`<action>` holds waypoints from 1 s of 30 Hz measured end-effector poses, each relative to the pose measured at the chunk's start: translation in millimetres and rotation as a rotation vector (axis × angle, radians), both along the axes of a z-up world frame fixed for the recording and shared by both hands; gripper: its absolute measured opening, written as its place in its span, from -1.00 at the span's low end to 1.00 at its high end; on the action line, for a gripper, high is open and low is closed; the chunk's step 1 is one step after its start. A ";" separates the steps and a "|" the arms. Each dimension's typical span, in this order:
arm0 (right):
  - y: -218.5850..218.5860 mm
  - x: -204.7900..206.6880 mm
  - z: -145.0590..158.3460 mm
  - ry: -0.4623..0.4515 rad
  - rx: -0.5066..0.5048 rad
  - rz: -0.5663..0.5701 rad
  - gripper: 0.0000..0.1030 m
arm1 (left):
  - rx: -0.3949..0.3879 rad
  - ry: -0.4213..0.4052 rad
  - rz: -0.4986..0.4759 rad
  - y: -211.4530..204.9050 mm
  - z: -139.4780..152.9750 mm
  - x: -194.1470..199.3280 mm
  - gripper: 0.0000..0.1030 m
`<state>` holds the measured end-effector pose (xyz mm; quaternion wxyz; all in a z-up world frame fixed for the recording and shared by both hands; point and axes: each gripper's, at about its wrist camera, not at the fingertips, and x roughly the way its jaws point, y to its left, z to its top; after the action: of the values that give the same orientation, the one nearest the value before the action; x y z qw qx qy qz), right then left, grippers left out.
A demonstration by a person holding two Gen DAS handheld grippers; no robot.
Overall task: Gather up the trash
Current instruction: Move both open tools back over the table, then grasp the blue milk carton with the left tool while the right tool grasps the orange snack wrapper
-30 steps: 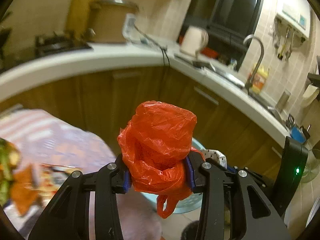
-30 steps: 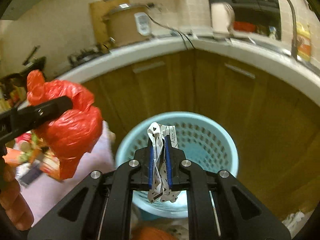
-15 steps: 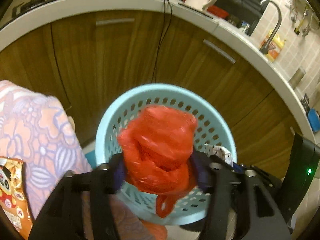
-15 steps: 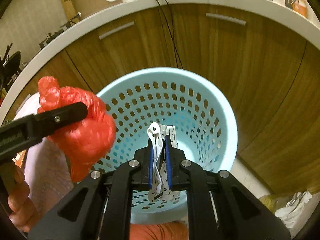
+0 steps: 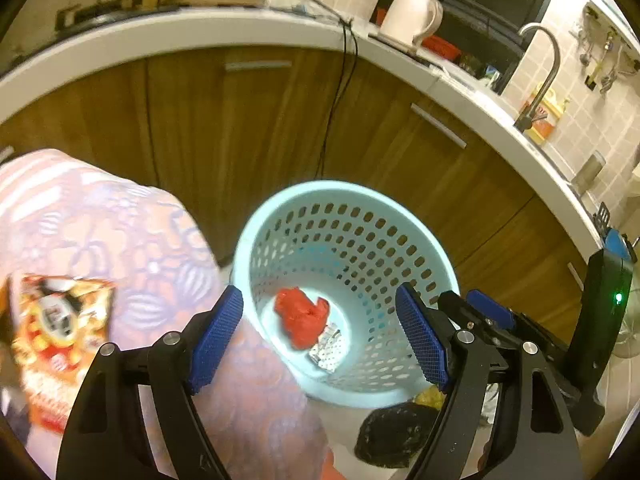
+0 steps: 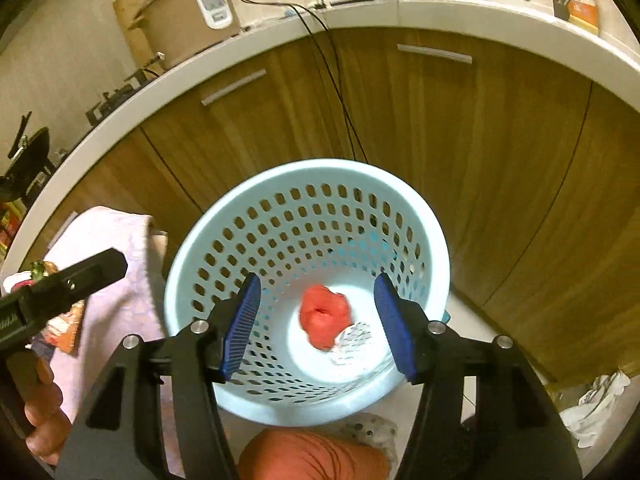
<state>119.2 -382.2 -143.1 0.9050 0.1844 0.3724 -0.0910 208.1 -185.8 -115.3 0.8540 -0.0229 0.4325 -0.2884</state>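
Note:
A light blue perforated bin (image 5: 400, 216) (image 6: 224, 236) stands on the floor by the wooden cabinets. A crumpled red plastic bag (image 5: 300, 314) (image 6: 323, 316) and a white patterned wrapper (image 5: 327, 346) (image 6: 354, 342) lie at its bottom. My left gripper (image 5: 320, 338) is open and empty above the bin's near rim. My right gripper (image 6: 318, 322) is open and empty, directly over the bin. The left gripper's finger (image 6: 72, 280) shows at the left of the right wrist view.
A table with a pink patterned cloth (image 5: 120, 232) (image 6: 112, 240) sits left of the bin, with a snack packet (image 5: 56, 336) on it. Wooden cabinets (image 6: 440, 120) and a white counter (image 5: 200, 32) curve behind. A black cable (image 6: 340, 92) hangs down. A white bag (image 6: 592, 408) lies on the floor.
Both grippers opened over the bin. The red bag fell from the left gripper and the patterned wrapper from the right one; both now lie in the bin.

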 end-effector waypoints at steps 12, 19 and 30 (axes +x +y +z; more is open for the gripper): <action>119.2 -1.6 53.3 -0.113 -0.067 0.232 0.08 | 0.004 -0.216 0.282 132.2 69.9 -77.0 0.49; 212.0 4.0 42.0 -0.080 -0.102 0.414 0.08 | 0.103 -0.273 0.599 230.8 82.5 -115.7 0.51; 279.1 9.2 45.1 -0.070 -0.138 0.502 0.08 | 0.109 -0.068 0.791 320.8 38.2 -133.8 0.59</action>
<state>128.4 -103.1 -98.0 0.9220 0.0271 0.3679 0.1174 74.3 135.0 -77.1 0.9129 -0.1329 0.3764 0.0852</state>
